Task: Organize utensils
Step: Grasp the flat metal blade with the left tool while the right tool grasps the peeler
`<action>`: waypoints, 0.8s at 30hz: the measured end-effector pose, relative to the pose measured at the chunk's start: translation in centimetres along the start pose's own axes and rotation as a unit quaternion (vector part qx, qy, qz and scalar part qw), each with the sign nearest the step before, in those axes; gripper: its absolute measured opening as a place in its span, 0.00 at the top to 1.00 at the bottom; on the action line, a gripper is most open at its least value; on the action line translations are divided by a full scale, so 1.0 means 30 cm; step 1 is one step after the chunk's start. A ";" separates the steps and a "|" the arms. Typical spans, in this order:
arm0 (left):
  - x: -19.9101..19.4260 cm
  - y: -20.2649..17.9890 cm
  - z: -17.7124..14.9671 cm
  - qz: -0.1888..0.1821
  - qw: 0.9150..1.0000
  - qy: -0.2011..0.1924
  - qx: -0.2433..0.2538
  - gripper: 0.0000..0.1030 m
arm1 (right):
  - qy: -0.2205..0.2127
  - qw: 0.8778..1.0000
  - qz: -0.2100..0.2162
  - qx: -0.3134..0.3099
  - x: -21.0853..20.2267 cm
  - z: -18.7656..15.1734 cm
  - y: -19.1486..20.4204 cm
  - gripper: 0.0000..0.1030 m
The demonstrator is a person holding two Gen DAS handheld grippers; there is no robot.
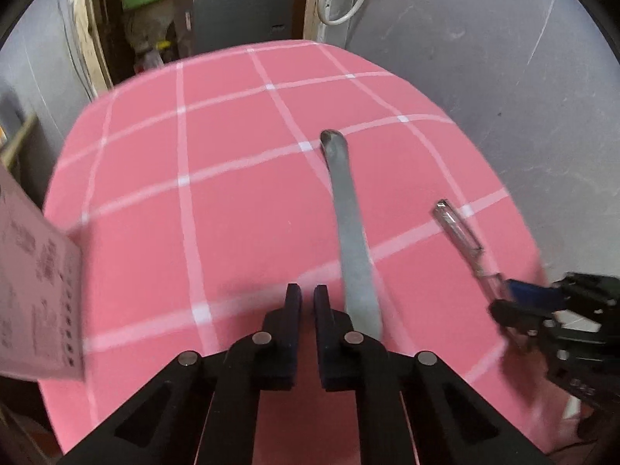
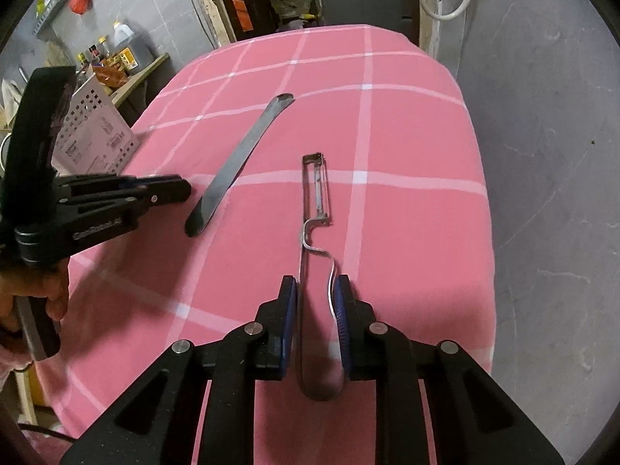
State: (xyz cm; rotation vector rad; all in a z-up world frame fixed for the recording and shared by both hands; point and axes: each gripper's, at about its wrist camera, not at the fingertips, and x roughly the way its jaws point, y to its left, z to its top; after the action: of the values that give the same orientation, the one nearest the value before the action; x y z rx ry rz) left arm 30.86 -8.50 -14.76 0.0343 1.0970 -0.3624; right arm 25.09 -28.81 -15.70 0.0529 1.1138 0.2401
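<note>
**Two utensils on the pink cloth, one of them clamped**

Two grippers worked over a table covered by a pink checked cloth [image 2: 407, 135]. Nearest the right wrist camera, the right gripper [image 2: 316, 294] was closed on the wire loop handle of a metal peeler [image 2: 317, 209], its blue pads pressed to either side of the loop. The peeler's blade end pointed away from the camera, along the cloth.

Left of it, the left gripper [image 2: 186, 190] hung low over the cloth, its tips close to the near end of a flat metal spatula-like blade [image 2: 240, 159]. Seen from its own wrist camera, the left gripper [image 1: 308, 298] had only a narrow gap between its fingers and held nothing; the blade [image 1: 348, 224] lay just to its right, running away across the table. Further right in that view, the right gripper [image 1: 503, 306] held the peeler [image 1: 461, 232].

Beyond the left gripper, at the cloth's left edge, stood a white perforated box [image 2: 93, 128].
</note>
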 end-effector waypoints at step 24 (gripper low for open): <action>0.076 0.028 0.126 -0.075 0.994 -0.036 -0.066 0.72 | -0.005 0.999 -0.007 -0.045 0.091 0.187 -0.012 0.87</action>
State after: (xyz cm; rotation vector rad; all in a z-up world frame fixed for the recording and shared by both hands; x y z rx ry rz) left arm 35.28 -9.10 -15.13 -0.1782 1.0533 -0.4217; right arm 31.30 -28.13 -15.67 -0.0343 1.0917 0.2773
